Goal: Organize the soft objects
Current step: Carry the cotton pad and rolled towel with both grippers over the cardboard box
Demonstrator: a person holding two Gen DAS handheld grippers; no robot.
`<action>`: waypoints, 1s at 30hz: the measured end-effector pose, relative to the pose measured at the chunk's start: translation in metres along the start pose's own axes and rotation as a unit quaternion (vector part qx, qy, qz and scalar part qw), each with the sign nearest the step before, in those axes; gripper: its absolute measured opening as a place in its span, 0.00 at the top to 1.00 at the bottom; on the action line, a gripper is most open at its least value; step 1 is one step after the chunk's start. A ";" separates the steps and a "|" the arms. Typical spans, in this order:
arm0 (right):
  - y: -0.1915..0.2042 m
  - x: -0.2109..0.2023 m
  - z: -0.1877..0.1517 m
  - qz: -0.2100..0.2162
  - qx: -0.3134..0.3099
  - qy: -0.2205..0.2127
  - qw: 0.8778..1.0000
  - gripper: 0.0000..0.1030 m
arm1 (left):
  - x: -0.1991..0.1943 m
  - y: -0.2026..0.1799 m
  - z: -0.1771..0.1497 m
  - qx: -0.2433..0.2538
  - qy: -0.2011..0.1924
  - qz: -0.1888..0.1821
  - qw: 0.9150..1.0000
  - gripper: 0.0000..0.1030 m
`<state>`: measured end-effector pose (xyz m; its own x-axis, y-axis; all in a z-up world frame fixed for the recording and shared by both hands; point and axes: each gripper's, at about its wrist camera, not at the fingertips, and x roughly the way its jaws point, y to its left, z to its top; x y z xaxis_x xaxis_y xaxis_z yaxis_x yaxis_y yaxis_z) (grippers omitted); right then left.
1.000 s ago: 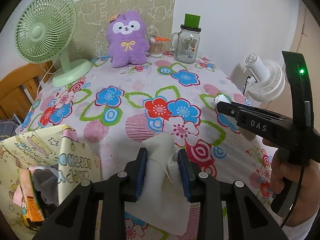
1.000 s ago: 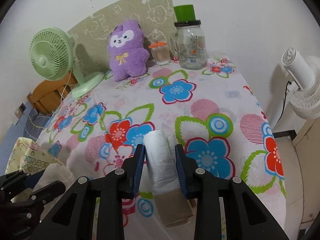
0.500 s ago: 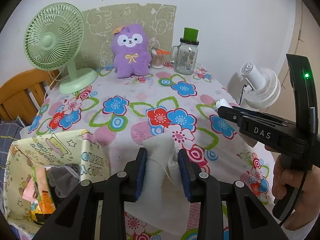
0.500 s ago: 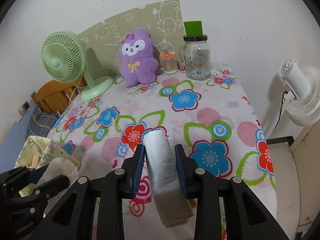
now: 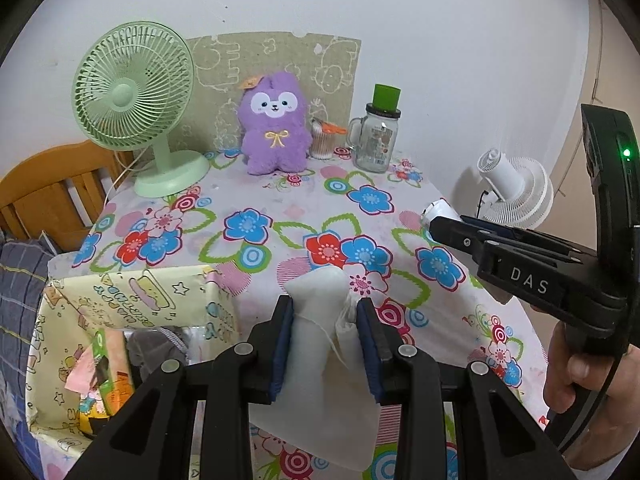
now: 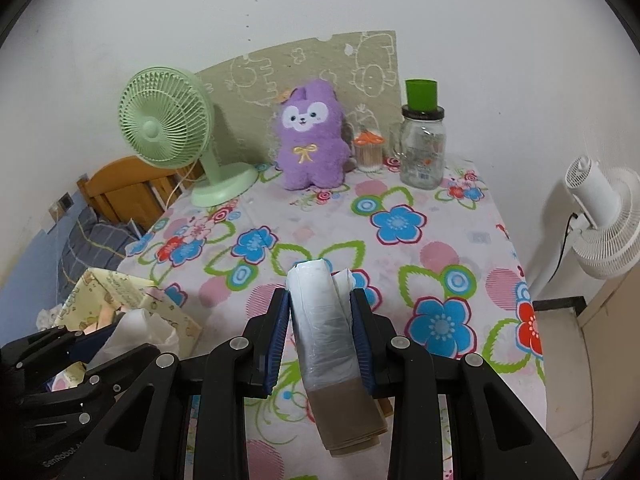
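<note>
Both grippers are riding higher than a second ago: the flowered tablecloth (image 5: pixel 280 200) is sitting lower and smaller in both wrist views, and more of the wall is showing. Neither grip is changing.

I am watching the left gripper (image 5: pixel 325 344) with its jaws narrowly parted and its blue pads (image 5: pixel 282 344) pressing on a bunched white cloth pouch (image 5: pixel 320 360). Its top is poking out ahead of the fingertips and the rest is hanging below the jaws, clear of the table.

I am seeing the right gripper (image 6: pixel 320 332) closed to a narrow gap on a white rolled plastic bag bundle with a brown paper end (image 6: pixel 324 332). The white end is jutting forward past the fingertips, the brown end is trailing back under the jaws, and a second smaller white roll is wedged against the right pad.

Off the table's near left edge, a pale yellow printed gift bag (image 5: pixel 132 320) is standing open with soft items inside; the pouch is hanging just right of it.

At the far edge a purple plush bunny (image 5: pixel 276 128) is sitting upright, between a mint green desk fan (image 5: pixel 136 104) and a glass mason jar with a green cup on its lid (image 5: pixel 378 136).
</note>
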<state>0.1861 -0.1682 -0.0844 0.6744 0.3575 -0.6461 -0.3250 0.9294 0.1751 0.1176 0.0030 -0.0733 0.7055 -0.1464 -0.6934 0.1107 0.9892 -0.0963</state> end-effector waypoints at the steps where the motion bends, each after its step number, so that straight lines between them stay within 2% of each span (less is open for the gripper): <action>1: 0.001 0.000 0.000 -0.001 0.000 0.000 1.000 0.67 | -0.001 0.001 0.000 -0.001 -0.001 0.000 1.000 0.69; 13: 0.028 -0.006 0.007 0.005 -0.014 -0.003 1.000 0.67 | -0.018 0.018 0.001 -0.016 -0.019 0.001 1.000 0.68; 30: 0.090 -0.009 0.014 0.031 -0.060 -0.008 0.998 0.67 | -0.049 0.060 -0.007 -0.049 -0.043 0.019 0.998 0.68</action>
<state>0.1598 -0.0864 -0.0520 0.6605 0.4163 -0.6248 -0.4426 0.8881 0.1238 0.0847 0.0692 -0.0503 0.7659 -0.1055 -0.6342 0.0172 0.9895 -0.1438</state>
